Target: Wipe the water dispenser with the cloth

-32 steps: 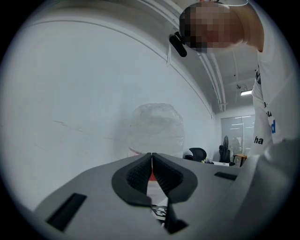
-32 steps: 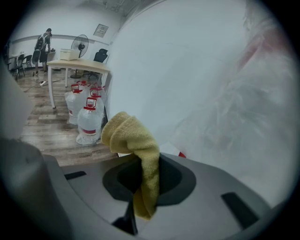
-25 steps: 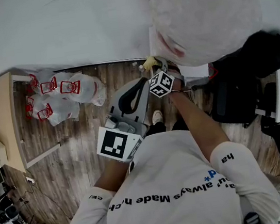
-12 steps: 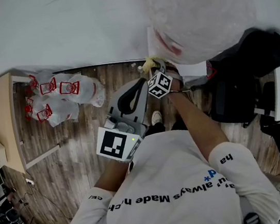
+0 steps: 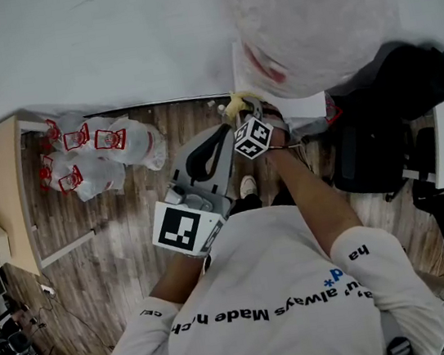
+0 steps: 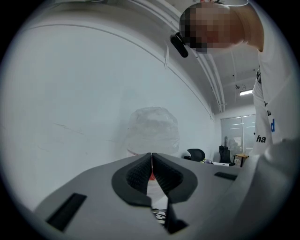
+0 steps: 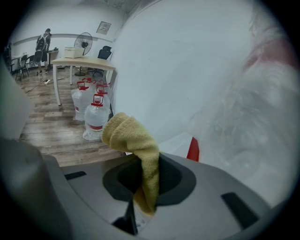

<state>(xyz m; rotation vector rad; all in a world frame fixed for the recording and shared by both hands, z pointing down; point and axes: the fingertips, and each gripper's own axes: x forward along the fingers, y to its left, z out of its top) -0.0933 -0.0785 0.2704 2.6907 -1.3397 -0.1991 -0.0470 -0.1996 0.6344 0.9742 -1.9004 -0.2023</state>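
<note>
The water dispenser stands against the wall, its big plastic-wrapped bottle [image 5: 314, 18] on a white body [image 5: 243, 66]. A yellow cloth [image 5: 235, 105] sits against the body's left front edge, with my right gripper [image 5: 243, 114] shut on it. In the right gripper view the cloth [image 7: 136, 140] rises folded from between the jaws, with the white body [image 7: 176, 140] and wrapped bottle [image 7: 258, 108] close behind. My left gripper [image 5: 217, 136] hangs lower, beside the right one, shut and holding nothing. In the left gripper view its jaws [image 6: 151, 161] meet, and the bottle [image 6: 153, 131] shows ahead.
Several bagged water jugs with red caps [image 5: 99, 154] lie on the wood floor by a light wooden table [image 5: 0, 189]. A black office chair [image 5: 368, 159] stands right of the dispenser. The white wall [image 5: 102, 41] runs behind. A fan [image 7: 84, 42] and a distant person [image 7: 45, 40] are across the room.
My right gripper with the cloth has edged slightly to the left along the dispenser's body. The left gripper has stayed put.
</note>
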